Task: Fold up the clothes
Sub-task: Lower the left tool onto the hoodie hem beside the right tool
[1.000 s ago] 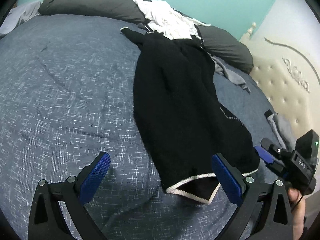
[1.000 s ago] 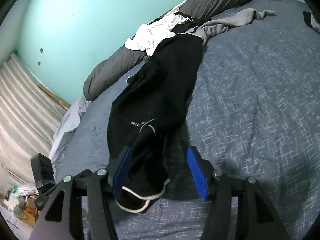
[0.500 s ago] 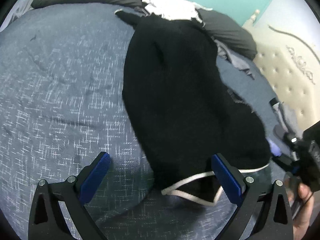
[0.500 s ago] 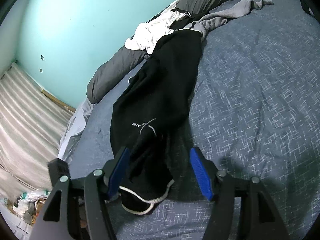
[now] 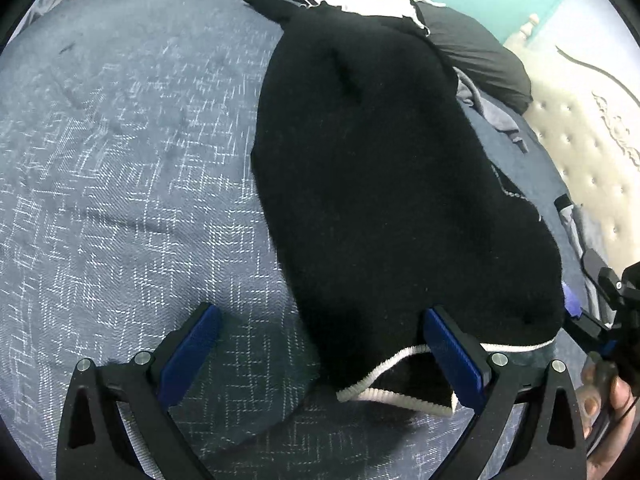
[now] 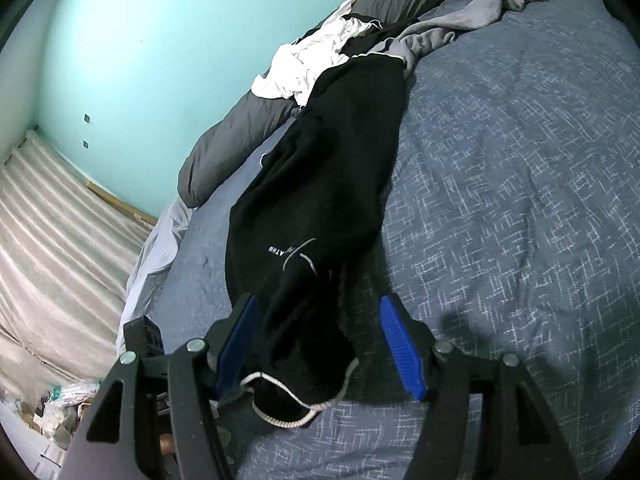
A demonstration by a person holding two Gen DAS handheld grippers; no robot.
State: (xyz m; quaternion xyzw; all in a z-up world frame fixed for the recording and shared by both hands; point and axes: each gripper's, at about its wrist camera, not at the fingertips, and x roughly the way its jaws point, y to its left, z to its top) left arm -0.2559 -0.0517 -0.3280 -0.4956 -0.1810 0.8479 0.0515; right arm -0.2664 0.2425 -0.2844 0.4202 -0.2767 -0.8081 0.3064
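Item: long black knitted garment with white ribbed trim (image 5: 384, 184), lying stretched lengthwise across the blue-grey crosshatch-patterned bed cover (image 5: 120, 168), its far end reaching a heap of white cloth (image 6: 304, 64) and a crumpled grey garment (image 6: 452, 20) by the dark grey pillows (image 6: 232, 140).

Left tongs (image 5: 320, 356): standing spread, blue pads wide apart, hovering over the trimmed near edge; the right-hand pad is sitting just beside or on the hem, nothing pinched.

Right tongs (image 6: 320, 344): standing spread, straddling the narrow trimmed end of the black garment; cloth is lying between the pads, neither pad visibly pressing it.

Condition of task: the black garment is showing no finished fold; it is lying long, uneven and partly bunched. The other clothes at the head of the bed are looking unsorted.

Judged progress: early. Both tongs appear to be lining up on the near hem for a first grip; gripping, smoothing, folding and the remaining pile are all outstanding.
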